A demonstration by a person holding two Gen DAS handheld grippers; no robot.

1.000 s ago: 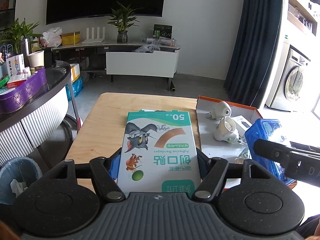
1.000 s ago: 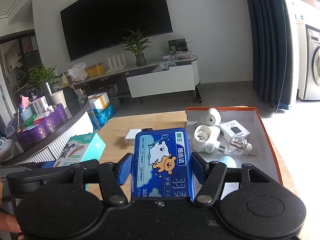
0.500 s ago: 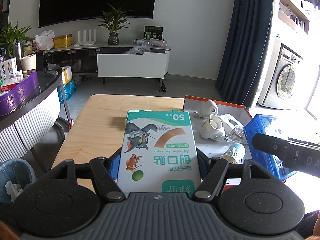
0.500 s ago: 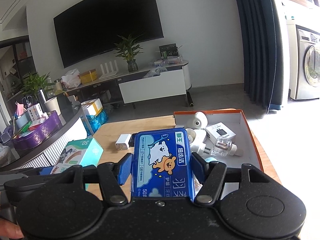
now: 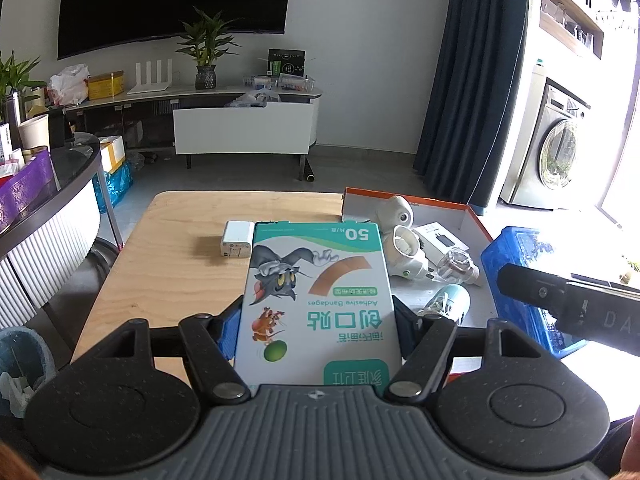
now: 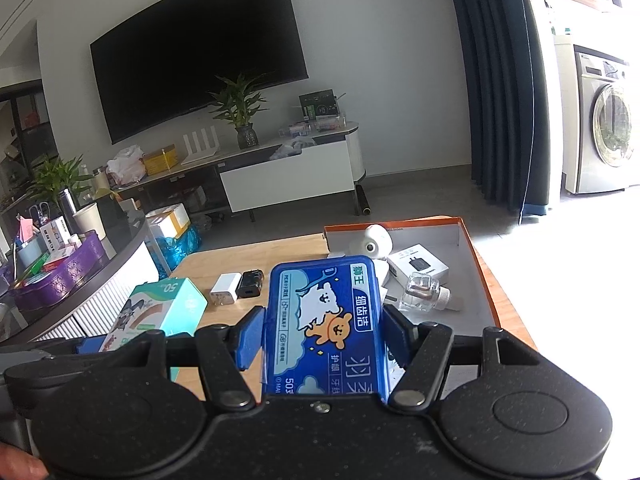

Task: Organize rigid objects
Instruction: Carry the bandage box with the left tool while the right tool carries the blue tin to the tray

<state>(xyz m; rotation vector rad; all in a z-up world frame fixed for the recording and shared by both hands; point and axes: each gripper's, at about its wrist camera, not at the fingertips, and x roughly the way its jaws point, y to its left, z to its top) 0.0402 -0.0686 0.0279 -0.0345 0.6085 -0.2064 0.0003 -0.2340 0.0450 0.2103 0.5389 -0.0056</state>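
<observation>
My left gripper (image 5: 316, 320) is shut on a teal and white bandage box (image 5: 316, 300), held above the wooden table (image 5: 168, 272). My right gripper (image 6: 324, 332) is shut on a blue floss-pick box (image 6: 326, 320), held above the near left part of the orange-rimmed tray (image 6: 480, 280). The tray (image 5: 472, 216) holds a white camera (image 5: 398, 210), a white plug adapter (image 5: 406, 246), a small charger box (image 5: 440, 240), a clear glass bottle (image 5: 458, 266) and a pale blue bottle (image 5: 450, 300). The bandage box also shows in the right wrist view (image 6: 160, 312).
A white charger (image 6: 226, 290) and a black charger (image 6: 250, 283) lie on the table left of the tray. A curved counter with a purple tray (image 6: 60, 276) stands to the left, a bin (image 5: 20, 364) below it. A washing machine (image 6: 604, 144) stands at the right.
Both grippers have drawn back and risen with their boxes. More of the table shows, and the white charger has come into the left wrist view. Both grips are unchanged.
</observation>
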